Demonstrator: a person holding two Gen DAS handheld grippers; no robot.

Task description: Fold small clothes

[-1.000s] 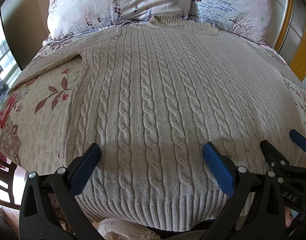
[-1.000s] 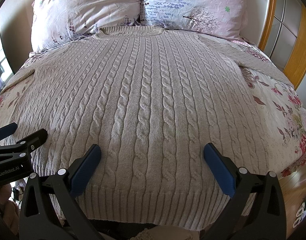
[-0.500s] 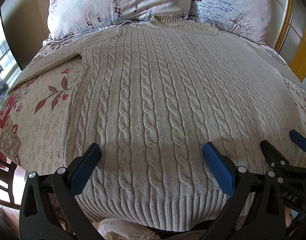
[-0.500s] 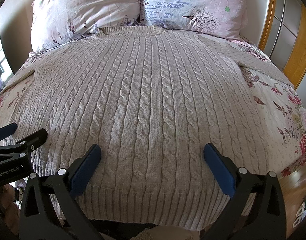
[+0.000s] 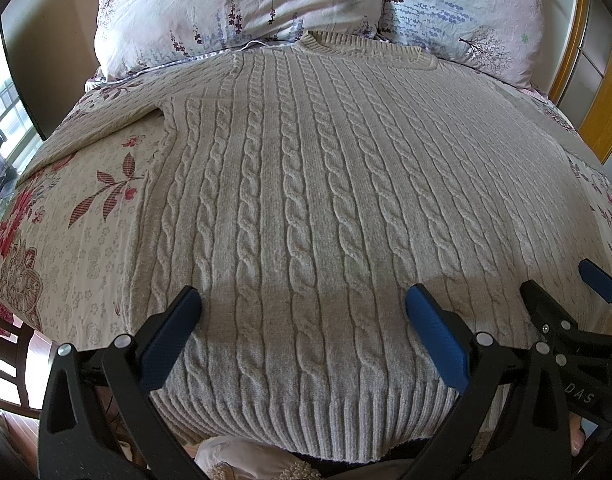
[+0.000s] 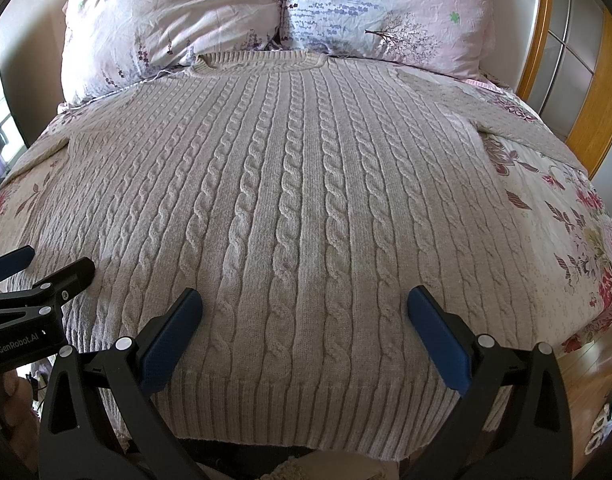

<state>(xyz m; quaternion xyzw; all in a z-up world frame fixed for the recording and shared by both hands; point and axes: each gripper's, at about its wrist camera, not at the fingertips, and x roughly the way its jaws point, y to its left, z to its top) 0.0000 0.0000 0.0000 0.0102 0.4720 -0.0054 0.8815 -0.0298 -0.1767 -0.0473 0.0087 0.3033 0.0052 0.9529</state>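
Here a grey cable-knit sweater (image 5: 306, 200) lies spread flat, front up, on the flowered bedspread (image 5: 78, 240) of a bed, its collar touching two pillows (image 6: 178, 12) at the headboard end and its ribbed hem (image 6: 306, 412) nearest the cameras. The left hand-held gripper (image 5: 302, 320) hovers over the hem with jaws spread wide, holding nothing. Just beside it, the right hand-held gripper (image 6: 304, 320) hangs likewise, wide apart and empty.
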